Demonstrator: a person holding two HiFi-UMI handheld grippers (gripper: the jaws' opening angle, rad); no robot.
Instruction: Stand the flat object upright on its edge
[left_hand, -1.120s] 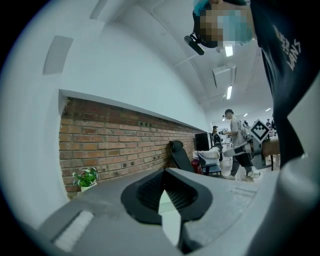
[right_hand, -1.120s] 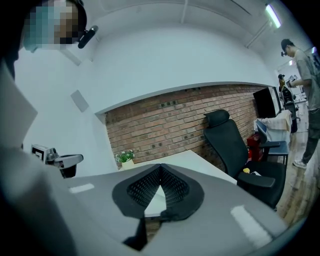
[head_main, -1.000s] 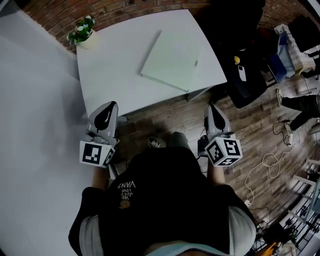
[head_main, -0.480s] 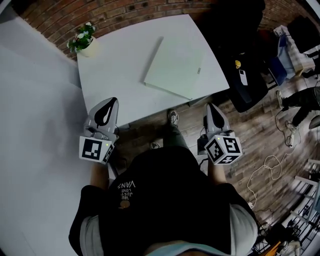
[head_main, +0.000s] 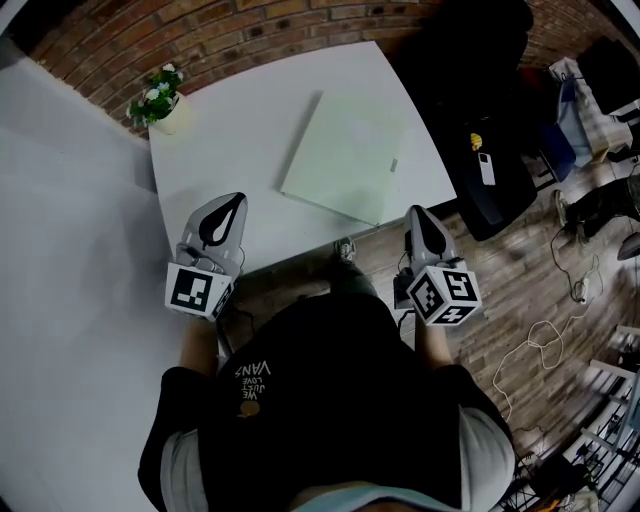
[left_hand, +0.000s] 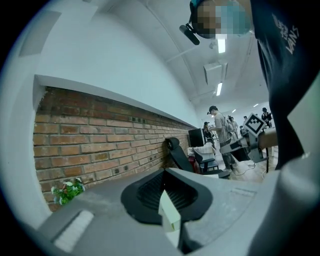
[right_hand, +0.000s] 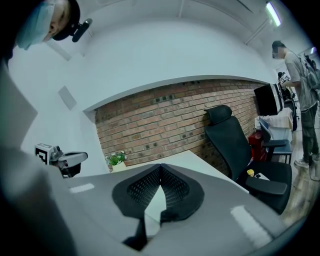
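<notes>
The flat object (head_main: 350, 155) lies flat on the white tabletop (head_main: 225, 140). Nearer than it, the left gripper (head_main: 228, 204) and right gripper (head_main: 413, 214) point almost level toward it, fingers closed and empty.

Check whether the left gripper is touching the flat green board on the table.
Apart. The head view shows a strip of bare table between the tip of the shut left gripper and the nearest corner of the flat green board.
</notes>
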